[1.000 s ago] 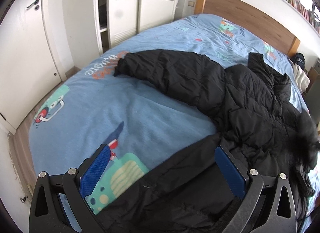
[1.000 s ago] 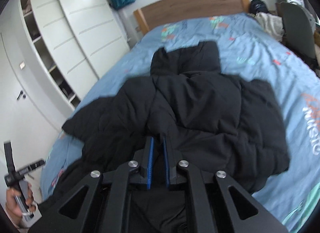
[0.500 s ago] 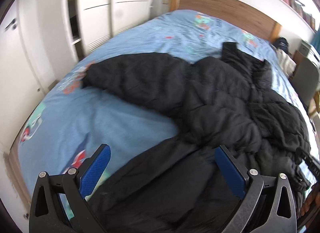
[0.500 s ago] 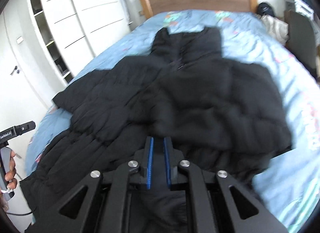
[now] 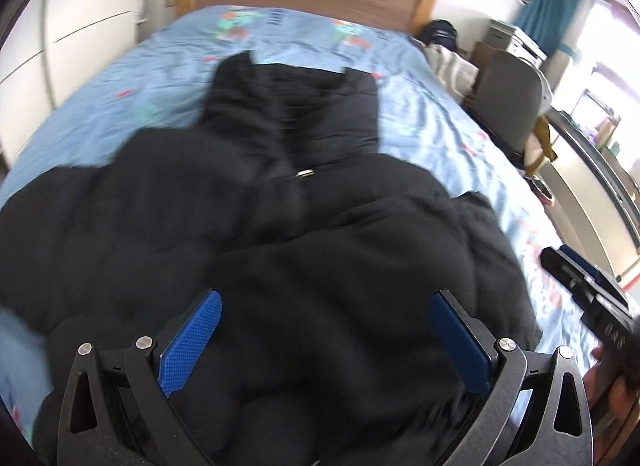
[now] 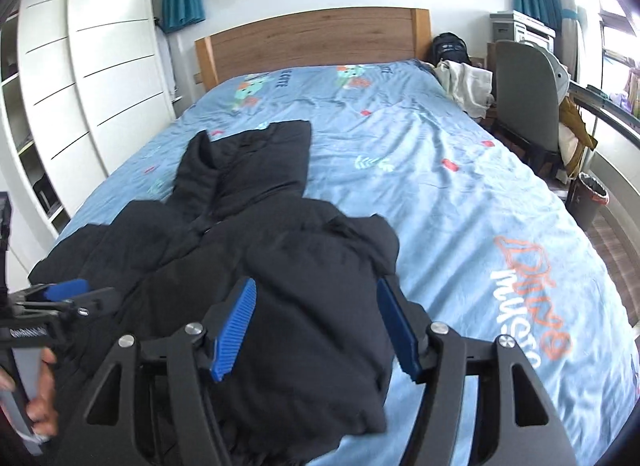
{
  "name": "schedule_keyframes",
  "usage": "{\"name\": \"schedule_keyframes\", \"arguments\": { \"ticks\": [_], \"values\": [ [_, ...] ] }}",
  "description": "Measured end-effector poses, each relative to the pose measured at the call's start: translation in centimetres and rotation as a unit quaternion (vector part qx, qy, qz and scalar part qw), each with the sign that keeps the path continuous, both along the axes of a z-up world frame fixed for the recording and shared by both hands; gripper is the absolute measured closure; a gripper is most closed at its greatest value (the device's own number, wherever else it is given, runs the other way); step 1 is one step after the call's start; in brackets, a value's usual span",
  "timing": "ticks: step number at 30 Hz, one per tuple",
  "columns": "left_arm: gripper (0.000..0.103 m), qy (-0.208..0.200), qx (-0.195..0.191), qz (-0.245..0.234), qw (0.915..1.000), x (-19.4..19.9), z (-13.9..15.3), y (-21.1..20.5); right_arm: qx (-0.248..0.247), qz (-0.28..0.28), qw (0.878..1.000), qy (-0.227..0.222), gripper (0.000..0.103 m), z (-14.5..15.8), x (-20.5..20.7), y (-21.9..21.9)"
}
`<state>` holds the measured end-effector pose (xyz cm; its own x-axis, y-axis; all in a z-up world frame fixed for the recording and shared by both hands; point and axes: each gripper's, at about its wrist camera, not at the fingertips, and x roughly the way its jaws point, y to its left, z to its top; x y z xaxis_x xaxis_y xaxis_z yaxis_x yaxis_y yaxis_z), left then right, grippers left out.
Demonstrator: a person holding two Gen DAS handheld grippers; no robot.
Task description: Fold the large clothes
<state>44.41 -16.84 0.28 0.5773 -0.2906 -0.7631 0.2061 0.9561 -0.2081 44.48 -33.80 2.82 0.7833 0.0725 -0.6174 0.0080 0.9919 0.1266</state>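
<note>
A black puffer jacket (image 5: 320, 225) lies front up on the blue bed cover (image 5: 440, 117), collar towards the headboard. Its right side (image 6: 320, 286) is folded over onto the body. My left gripper (image 5: 326, 342) hovers open over the jacket's lower middle, nothing pinched between its blue pads (image 5: 192, 338). My right gripper (image 6: 318, 330) has its jaws opening above the folded part; fabric lies below and between them, and the pads (image 6: 236, 330) do not press on it. Each gripper shows in the other's view: the left gripper (image 6: 60, 294) and the right gripper (image 5: 592, 290), both held by hands.
A wooden headboard (image 6: 312, 41) closes the far end of the bed. White wardrobes (image 6: 100, 77) stand along the left. On the right are a grey chair (image 6: 524, 93), a pile of clothes (image 6: 464, 85), a backpack (image 6: 448, 47) and a bin (image 6: 592, 201).
The right gripper, shut in both earlier frames, now has its jaws apart over the folded jacket side. The left gripper swept from the jacket's left sleeve and hem to its middle.
</note>
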Motion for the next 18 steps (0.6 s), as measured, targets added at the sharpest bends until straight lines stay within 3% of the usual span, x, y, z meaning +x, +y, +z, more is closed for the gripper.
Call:
{"name": "schedule_keyframes", "arguments": {
  "ticks": [4, 7, 12, 18],
  "values": [
    [0.001, 0.010, 0.025, 0.000, 0.9996, 3.1, -2.2, -2.8, 0.030, -0.006, 0.999, 0.022, 0.041, -2.7, 2.4, -1.2],
    [0.001, 0.028, 0.054, 0.013, 0.9981, 4.2, -4.5, -2.6, 0.037, 0.006, 0.998, 0.043, 0.041, -5.2, 3.6, 0.0],
    [0.001, 0.038, 0.102, 0.037, 0.9934, 3.0, -6.1, 0.5, -0.001, 0.053, 0.997, 0.049, 0.040, -7.1, 3.9, 5.0],
    [0.000, 0.040, 0.113, 0.063, 0.9907, 1.0, -7.2, 3.3, -0.058, 0.077, 0.993, 0.061, 0.040, -8.2, 4.3, 8.7]
  ]
}}
